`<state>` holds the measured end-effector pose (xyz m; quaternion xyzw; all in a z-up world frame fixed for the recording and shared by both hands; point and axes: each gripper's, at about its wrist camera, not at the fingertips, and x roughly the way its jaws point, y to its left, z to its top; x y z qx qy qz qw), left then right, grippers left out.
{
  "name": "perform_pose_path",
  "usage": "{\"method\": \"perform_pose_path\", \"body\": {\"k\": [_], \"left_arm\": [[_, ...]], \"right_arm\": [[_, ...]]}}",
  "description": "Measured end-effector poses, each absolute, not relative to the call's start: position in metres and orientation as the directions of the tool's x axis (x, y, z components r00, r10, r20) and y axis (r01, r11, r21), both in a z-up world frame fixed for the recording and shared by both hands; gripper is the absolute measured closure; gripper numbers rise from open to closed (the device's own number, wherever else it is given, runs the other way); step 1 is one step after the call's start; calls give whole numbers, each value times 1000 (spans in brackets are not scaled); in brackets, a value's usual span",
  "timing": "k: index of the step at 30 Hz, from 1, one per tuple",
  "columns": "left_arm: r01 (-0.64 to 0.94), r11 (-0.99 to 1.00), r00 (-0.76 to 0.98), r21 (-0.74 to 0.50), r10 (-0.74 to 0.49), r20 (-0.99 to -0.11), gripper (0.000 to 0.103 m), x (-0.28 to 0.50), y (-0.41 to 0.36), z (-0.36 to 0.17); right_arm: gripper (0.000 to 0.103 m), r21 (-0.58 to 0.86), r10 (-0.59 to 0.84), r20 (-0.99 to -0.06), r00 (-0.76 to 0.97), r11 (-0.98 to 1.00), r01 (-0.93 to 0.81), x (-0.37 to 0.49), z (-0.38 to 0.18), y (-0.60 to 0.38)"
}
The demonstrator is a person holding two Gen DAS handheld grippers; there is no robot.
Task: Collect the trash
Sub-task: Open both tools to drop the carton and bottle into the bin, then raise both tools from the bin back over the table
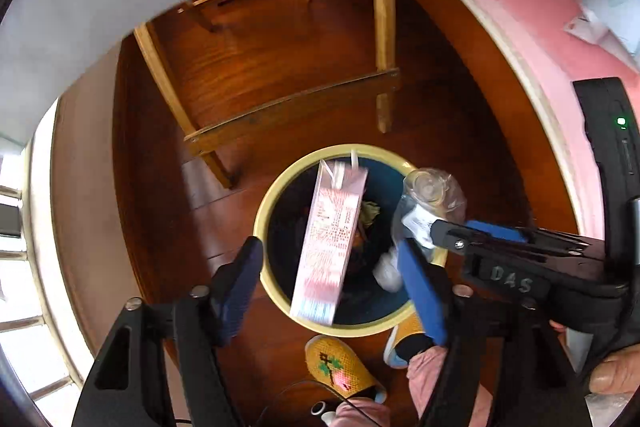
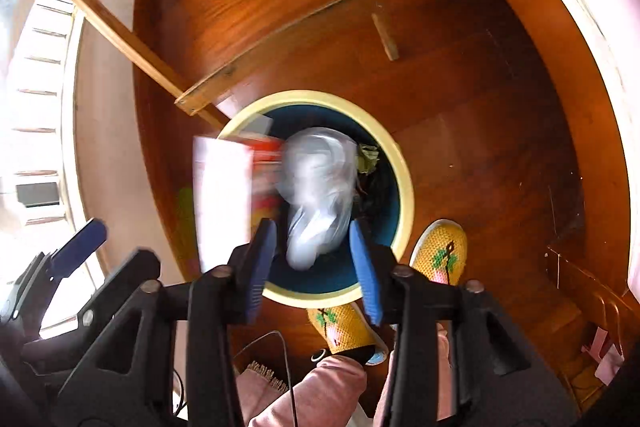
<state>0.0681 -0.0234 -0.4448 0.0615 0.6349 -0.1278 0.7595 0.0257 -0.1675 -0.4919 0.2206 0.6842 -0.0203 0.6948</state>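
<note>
above the wooden floor stands one round bin with a pale yellow rim and a dark blue inside. two pieces of trash are over its mouth. the first is one long carton, a flat-sided box of pink and white cardboard with small print; it is blurred and tilted, and it touches neither finger of the left claw. this claw is spread wide, its two blue ribbed pads on both sides of the carton. the second piece is one clear plastic bottle, crumpled and shiny, with a white label. in the left wrist view it sits between the two blue pads of the right claw; in the right wrist view the same bottle is only a blurred grey shape between the pads of the right claw, with a gap at each side, so i cannot tell if the hold is firm. some dark and green scraps lie deep in the bin. two yellow knitted slippers with a green and pink pattern stand just beside the bin, under pink trouser legs. one wooden stool frame of light slats stands near.
</note>
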Motion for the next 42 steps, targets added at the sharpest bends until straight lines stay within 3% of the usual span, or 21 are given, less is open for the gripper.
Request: {"method": "perform_pose_path", "body": {"k": [1, 7, 15, 32, 42], "left_arm": [[265, 962, 155, -63, -107, -982, 19, 68, -22, -449], [215, 976, 171, -43, -81, -982, 19, 67, -8, -444], [154, 987, 221, -44, -78, -972, 19, 62, 13, -379], [207, 978, 358, -33, -107, -927, 19, 51, 36, -174], [281, 960, 502, 10, -139, -854, 19, 56, 38, -63]], "right_arm": [[65, 282, 276, -959, 64, 901, 329, 26, -493, -168], [65, 288, 276, -958, 81, 911, 296, 21, -481, -163], [65, 294, 274, -956, 108, 910, 292, 17, -430, -160], [59, 326, 277, -933, 230, 920, 216, 5, -242, -138], [59, 336, 275, -906, 321, 929, 155, 0, -140, -125]]}}
